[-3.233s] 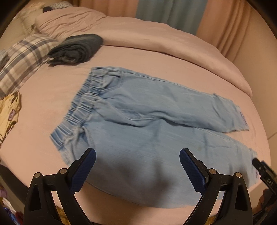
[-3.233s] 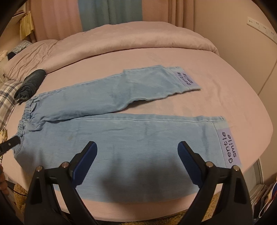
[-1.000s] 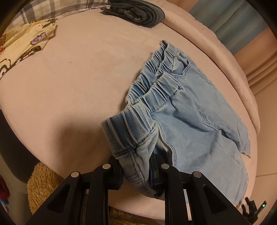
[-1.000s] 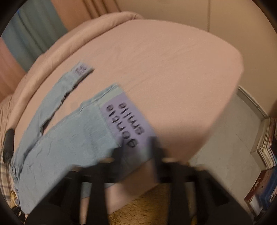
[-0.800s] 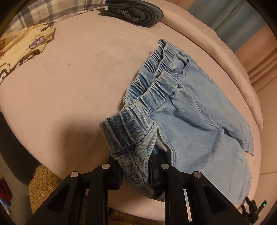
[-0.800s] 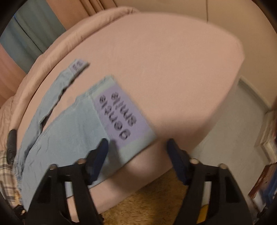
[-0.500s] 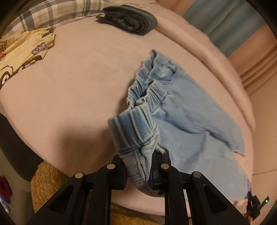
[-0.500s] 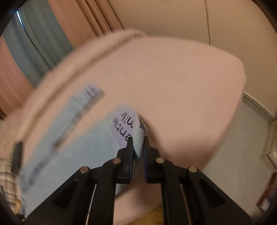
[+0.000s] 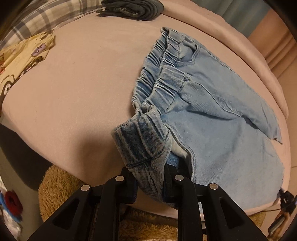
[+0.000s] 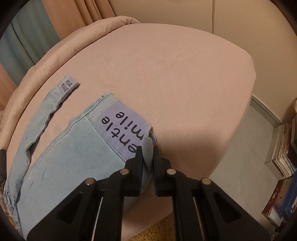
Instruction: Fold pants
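Observation:
Light blue denim pants lie spread on a pink bed. My left gripper pinches the near corner of the elastic waistband, which stands bunched up off the sheet. Its jaws are opening slightly, with the cloth still pressed between them. In the right wrist view the pants run away to the left. My right gripper is shut on the near leg's hem at the purple "gentle smile" label. The other leg's hem lies flat farther back.
A folded dark garment, a plaid pillow and a yellow printed cloth sit at the bed's far left. A brown shaggy rug lies below the bed's edge. Stacked books stand on the floor at right.
My right gripper stood open over the labelled hem, then shut on its corner and raised it slightly. The left gripper kept hold of the waistband corner, shifting a little.

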{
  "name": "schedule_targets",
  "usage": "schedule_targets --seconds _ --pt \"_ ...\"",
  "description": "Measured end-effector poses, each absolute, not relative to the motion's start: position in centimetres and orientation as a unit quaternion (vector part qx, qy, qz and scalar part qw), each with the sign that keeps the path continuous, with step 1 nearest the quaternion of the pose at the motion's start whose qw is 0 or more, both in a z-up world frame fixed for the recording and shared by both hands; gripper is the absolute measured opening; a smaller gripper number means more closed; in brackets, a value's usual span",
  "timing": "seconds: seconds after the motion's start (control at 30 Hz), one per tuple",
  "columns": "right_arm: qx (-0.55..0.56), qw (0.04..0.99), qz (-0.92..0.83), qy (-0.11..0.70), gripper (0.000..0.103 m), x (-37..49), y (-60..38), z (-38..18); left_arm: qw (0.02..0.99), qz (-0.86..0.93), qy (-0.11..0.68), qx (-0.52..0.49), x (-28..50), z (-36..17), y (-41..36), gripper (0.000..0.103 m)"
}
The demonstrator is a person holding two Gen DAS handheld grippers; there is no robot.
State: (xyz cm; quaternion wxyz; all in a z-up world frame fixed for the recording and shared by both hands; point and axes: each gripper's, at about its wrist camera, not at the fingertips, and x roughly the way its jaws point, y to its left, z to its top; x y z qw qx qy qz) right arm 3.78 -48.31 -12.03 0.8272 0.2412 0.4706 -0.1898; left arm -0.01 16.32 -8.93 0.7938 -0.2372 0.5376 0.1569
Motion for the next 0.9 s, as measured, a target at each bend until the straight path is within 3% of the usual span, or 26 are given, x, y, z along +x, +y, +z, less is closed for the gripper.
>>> schedule_targets --seconds 0.13,0.3,0.53,0.73,0.8,0.87,0.9 --pt "0.186 0.833 -0.203 0.480 0.020 4.0 -47.4 -9.6 0.798 0.157 0.532 -0.235 -0.1 -7.2 16.0 0.032" --pt "0.138 0.867 -0.200 0.434 0.046 3.3 -46.2 -5.1 0.811 0.193 0.516 -0.197 -1.0 -4.4 16.4 0.070" --pt "0.167 0.820 -0.149 0.527 0.042 6.3 -45.1 -12.0 0.819 0.228 0.485 -0.207 -1.8 -2.8 18.2 0.071" --pt "0.156 0.824 -0.159 0.520 0.046 7.8 -44.2 -9.8 0.847 0.174 0.441 -0.240 0.1 -1.0 17.0 0.071" --pt "0.169 0.838 -0.133 0.502 0.063 9.2 -42.9 -7.5 0.859 0.143 0.436 -0.227 2.0 -0.7 15.1 0.071" --pt "0.192 0.850 -0.092 0.482 0.067 11.1 -41.1 -5.4 0.866 0.118 0.436 -0.216 3.9 -1.1 13.3 0.066" --pt "0.204 0.853 -0.068 0.476 0.067 12.2 -39.9 -4.5 0.867 0.106 0.440 -0.211 5.0 -1.6 12.4 0.058"
